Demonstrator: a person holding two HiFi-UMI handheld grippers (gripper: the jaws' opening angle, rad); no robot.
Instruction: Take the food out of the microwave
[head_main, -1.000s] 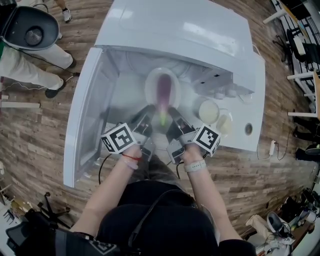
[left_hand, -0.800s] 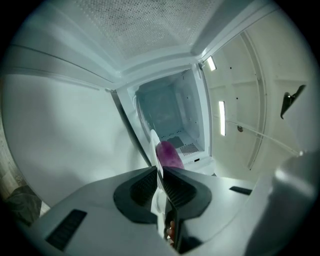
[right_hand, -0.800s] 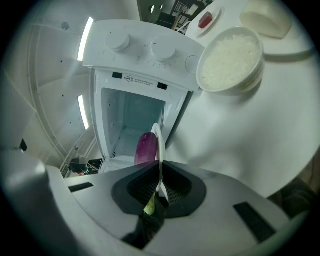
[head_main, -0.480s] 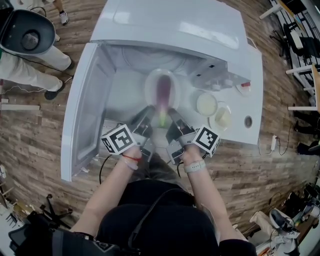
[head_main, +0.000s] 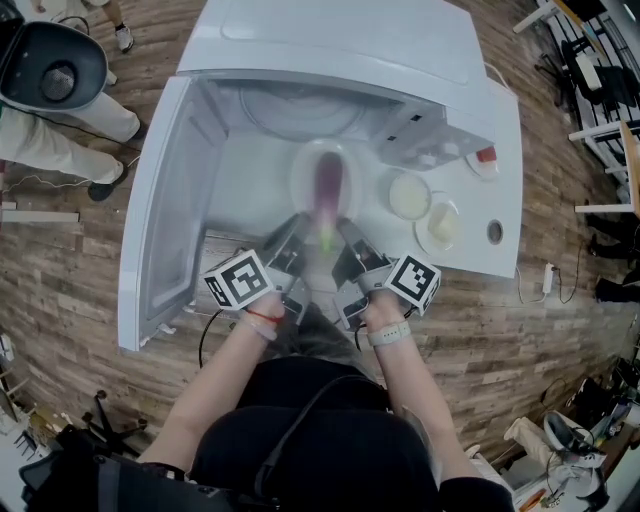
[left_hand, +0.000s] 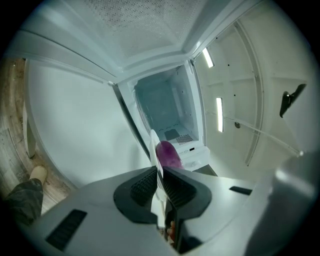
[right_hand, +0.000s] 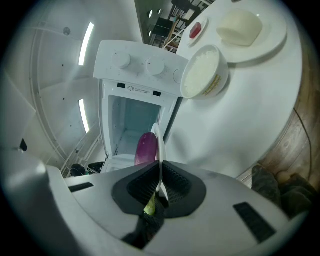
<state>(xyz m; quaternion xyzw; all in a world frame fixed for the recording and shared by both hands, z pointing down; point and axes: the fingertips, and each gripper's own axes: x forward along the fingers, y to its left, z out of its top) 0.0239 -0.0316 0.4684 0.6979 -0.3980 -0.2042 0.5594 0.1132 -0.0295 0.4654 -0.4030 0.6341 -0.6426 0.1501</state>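
Observation:
A white plate (head_main: 325, 170) carries a purple eggplant (head_main: 327, 182) with a green stem. It hangs in front of the open white microwave (head_main: 340, 45), whose door (head_main: 155, 215) swings out to the left. My left gripper (head_main: 299, 220) is shut on the plate's near-left rim. My right gripper (head_main: 344, 224) is shut on the near-right rim. The left gripper view has the rim (left_hand: 154, 147) edge-on between the pads, the eggplant (left_hand: 169, 154) just past them. In the right gripper view the rim (right_hand: 160, 142) sits between the pads (right_hand: 172, 182), with the eggplant (right_hand: 146, 148) and the microwave cavity (right_hand: 131, 116) beyond.
To the right of the microwave, a white table (head_main: 505, 250) holds a bowl of rice (head_main: 408, 196), a plate with a pale bun (head_main: 441, 226) and a small red item (head_main: 485, 155). A person's legs (head_main: 50, 125) and a black seat (head_main: 55, 55) are at the far left.
Both grippers have drawn the plate with the eggplant back toward me, so it sits farther out of the microwave cavity. Their hold on the rim is unchanged.

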